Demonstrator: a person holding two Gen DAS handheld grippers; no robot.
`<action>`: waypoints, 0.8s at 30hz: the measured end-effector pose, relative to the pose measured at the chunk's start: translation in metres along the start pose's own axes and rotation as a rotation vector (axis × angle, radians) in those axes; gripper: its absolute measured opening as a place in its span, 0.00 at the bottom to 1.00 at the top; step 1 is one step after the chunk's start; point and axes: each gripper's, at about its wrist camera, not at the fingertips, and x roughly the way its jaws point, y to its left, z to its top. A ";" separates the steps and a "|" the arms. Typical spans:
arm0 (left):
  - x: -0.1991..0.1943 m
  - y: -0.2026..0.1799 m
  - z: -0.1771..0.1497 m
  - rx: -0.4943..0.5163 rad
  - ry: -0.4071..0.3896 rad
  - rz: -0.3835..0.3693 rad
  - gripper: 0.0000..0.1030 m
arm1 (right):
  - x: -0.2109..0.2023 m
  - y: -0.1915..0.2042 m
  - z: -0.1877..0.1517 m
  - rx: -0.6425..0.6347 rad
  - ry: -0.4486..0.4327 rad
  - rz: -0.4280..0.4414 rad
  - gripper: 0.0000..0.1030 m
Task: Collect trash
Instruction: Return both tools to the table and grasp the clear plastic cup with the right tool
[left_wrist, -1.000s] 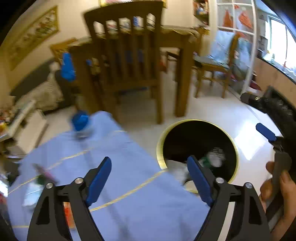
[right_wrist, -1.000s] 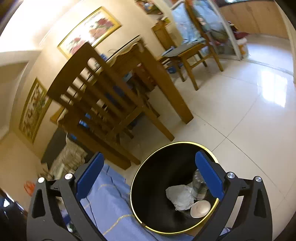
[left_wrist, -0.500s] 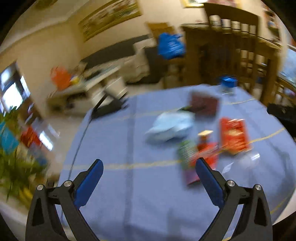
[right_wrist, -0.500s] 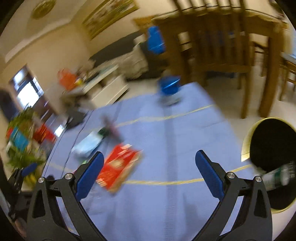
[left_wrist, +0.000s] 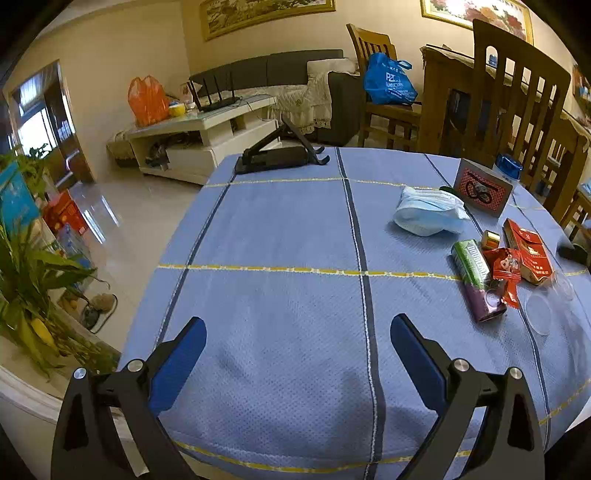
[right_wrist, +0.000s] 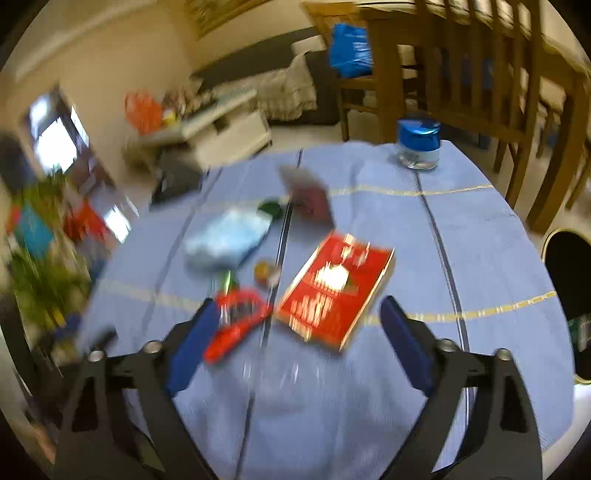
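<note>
Hovering over the blue cloth (left_wrist: 280, 229), both grippers are empty. The left gripper (left_wrist: 297, 354) has its jaws wide apart above bare cloth. The right gripper (right_wrist: 295, 339) has its jaws apart with nothing pressed between them, though they have just been closing a little. That narrowing is probably to suit the red pack (right_wrist: 336, 291), which lies just ahead at twelve o'clock, the red wrapper (right_wrist: 236, 317) beside it at ten.

From the left gripper the trash clusters at two o'clock: a face mask (left_wrist: 428, 218), a green tube (left_wrist: 471, 262), the wrapper, the pack, and a clear lid (left_wrist: 539, 314). It lies near the table edge closest to the bin (right_wrist: 569, 295), at three o'clock in the right view, so each carry is short. A blue-capped jar (right_wrist: 419, 147) stands well apart at one o'clock.
</note>
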 end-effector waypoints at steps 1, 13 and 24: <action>0.001 -0.001 0.000 -0.002 0.002 -0.004 0.94 | 0.003 0.006 -0.009 -0.035 0.018 -0.028 0.73; 0.019 -0.021 0.027 -0.003 0.050 -0.156 0.94 | -0.013 -0.008 -0.007 -0.029 -0.031 0.061 0.34; 0.103 -0.103 0.119 0.067 0.193 -0.313 0.93 | -0.015 -0.083 -0.008 0.101 -0.071 0.084 0.34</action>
